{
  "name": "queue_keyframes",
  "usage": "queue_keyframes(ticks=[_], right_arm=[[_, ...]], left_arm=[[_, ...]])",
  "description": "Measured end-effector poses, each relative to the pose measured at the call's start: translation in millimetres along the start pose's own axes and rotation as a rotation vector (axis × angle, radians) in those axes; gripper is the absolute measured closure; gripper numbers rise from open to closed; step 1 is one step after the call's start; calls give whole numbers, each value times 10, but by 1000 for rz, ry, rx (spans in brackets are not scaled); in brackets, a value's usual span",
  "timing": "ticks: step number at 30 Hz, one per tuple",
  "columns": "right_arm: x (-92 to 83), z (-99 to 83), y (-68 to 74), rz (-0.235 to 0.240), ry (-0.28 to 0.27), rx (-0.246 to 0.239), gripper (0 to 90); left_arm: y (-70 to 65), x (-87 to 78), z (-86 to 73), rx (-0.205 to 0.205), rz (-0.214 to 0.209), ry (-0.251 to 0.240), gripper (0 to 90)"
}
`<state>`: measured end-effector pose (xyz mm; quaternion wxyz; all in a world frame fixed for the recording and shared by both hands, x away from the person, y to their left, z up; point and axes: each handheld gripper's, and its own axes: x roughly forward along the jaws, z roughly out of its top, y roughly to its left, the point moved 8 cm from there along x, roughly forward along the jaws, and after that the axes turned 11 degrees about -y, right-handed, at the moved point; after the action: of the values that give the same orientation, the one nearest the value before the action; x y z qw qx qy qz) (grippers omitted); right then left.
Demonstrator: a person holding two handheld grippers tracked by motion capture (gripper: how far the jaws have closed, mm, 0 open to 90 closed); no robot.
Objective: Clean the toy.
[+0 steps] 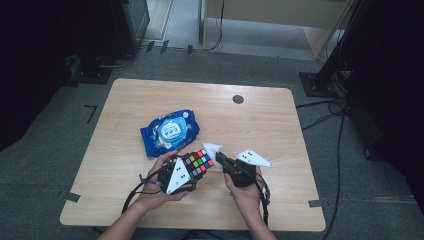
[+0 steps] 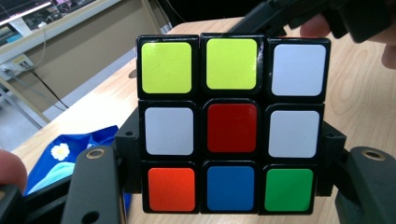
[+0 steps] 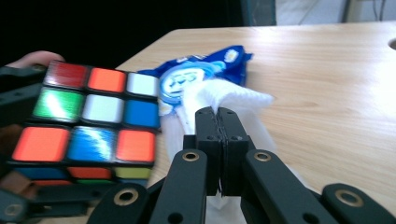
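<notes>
A colour puzzle cube (image 1: 198, 164) (image 2: 232, 123) (image 3: 88, 121) is clamped between the jaws of my left gripper (image 1: 192, 167) (image 2: 229, 177), held just above the table near its front. My right gripper (image 1: 220, 159) (image 3: 219, 122) is shut on a white wet wipe (image 1: 212, 148) (image 3: 224, 100), whose loose end pokes up past the jaw tips. The wipe hangs close beside the cube's right side; whether it touches the cube I cannot tell.
A blue wet-wipe pack (image 1: 170, 131) (image 3: 205, 70) (image 2: 60, 158) lies on the wooden table (image 1: 260, 125) just beyond the cube. A small round dark disc (image 1: 238, 99) sits near the table's far edge. Cables trail from both grippers toward the front edge.
</notes>
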<state>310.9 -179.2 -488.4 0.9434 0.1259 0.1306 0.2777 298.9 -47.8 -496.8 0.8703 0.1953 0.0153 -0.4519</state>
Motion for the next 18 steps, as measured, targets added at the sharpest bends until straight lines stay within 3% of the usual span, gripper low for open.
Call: queue_keyframes(ticks=[3,8,11,14,18], right_arm=[[-60,124,79,34,-44,15,895],[-191,347,465,147,-116,-24,896],[-196,349,628,177,-108,-42,895],[-141,249,652,180,-75,-43,895],[-89,156,555,158,-61,-9,895]], left_arm=[[24,20,-77,-13,4,30,342],[16,51,-127,-21,1,60,342],[0,51,-110,-20,-4,53,342],[0,31,-56,-36,-11,23,342],[15,-1,-16,-34,-9,1,342]])
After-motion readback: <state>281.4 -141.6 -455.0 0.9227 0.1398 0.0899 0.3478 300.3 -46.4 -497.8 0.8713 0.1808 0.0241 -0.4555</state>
